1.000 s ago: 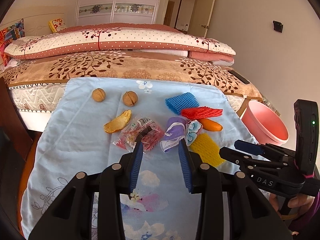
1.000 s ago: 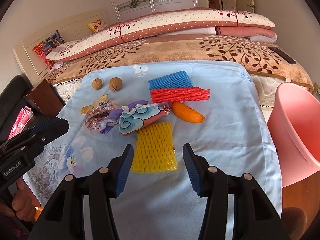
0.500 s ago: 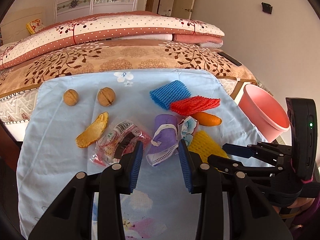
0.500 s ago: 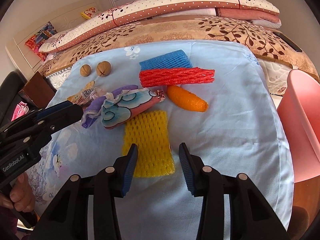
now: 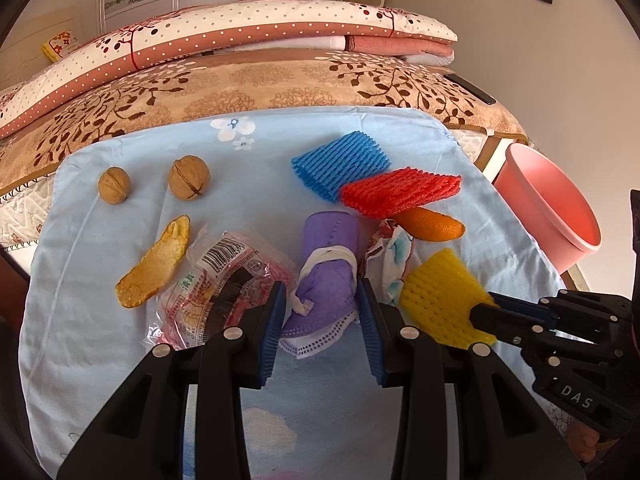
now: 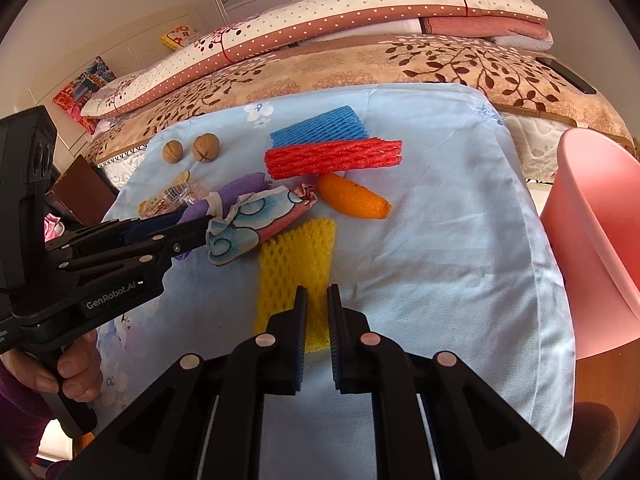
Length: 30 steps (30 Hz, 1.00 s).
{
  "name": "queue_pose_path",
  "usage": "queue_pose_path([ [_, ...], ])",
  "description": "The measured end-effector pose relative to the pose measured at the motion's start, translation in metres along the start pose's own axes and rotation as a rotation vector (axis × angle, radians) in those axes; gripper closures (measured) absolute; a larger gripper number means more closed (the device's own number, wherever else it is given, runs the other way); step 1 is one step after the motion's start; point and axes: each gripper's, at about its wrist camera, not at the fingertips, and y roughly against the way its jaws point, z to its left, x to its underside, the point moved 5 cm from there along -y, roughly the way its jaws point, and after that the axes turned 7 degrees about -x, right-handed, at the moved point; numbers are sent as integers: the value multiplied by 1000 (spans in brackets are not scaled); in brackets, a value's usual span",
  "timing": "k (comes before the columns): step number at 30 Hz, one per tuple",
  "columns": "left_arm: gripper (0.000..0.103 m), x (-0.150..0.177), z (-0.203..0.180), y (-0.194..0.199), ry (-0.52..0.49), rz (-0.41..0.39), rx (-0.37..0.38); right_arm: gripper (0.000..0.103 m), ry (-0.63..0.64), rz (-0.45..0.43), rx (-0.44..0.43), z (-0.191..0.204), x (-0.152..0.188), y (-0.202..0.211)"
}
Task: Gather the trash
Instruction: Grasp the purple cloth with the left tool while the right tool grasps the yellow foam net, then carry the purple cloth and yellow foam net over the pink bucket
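Observation:
Trash lies on a light blue cloth (image 5: 248, 152). My left gripper (image 5: 322, 294) is open, its fingers on either side of a purple face mask (image 5: 328, 276). A clear red snack wrapper (image 5: 224, 280) lies to its left. My right gripper (image 6: 317, 296) has closed on the near edge of a yellow foam net (image 6: 296, 256). Beyond lie a patterned wrapper (image 6: 256, 220), an orange peel (image 6: 352, 198), a red foam net (image 6: 332, 156) and a blue foam net (image 6: 320, 130).
A pink bucket (image 6: 600, 240) stands at the right past the cloth's edge. Two walnuts (image 5: 152, 184) and a second peel (image 5: 156, 264) lie at the left. A bed with folded quilts (image 5: 240, 52) is behind. A dark wooden piece (image 6: 80, 188) stands at the far left.
Both grippers moved forward and down towards the trash. The left one now straddles the purple mask. The right one's jaws narrowed onto the yellow foam net.

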Motion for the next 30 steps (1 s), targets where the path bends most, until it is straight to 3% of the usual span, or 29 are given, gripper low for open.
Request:
queue_pose_path([
  [4,66,3,2,-1,15,5,-13,94,-26,-22,1,-10,1,12],
  [7,76,3,5,2,31,-3,-20,94,-30,-37,0,-13,2,19],
  [10,80,4,7,7,54,-9,-20,94,-24,-50,-3,-13,4,24],
  [30,80,-11,-12,83,116,-154,93,94,-16,-169,22,-14,-1,65],
])
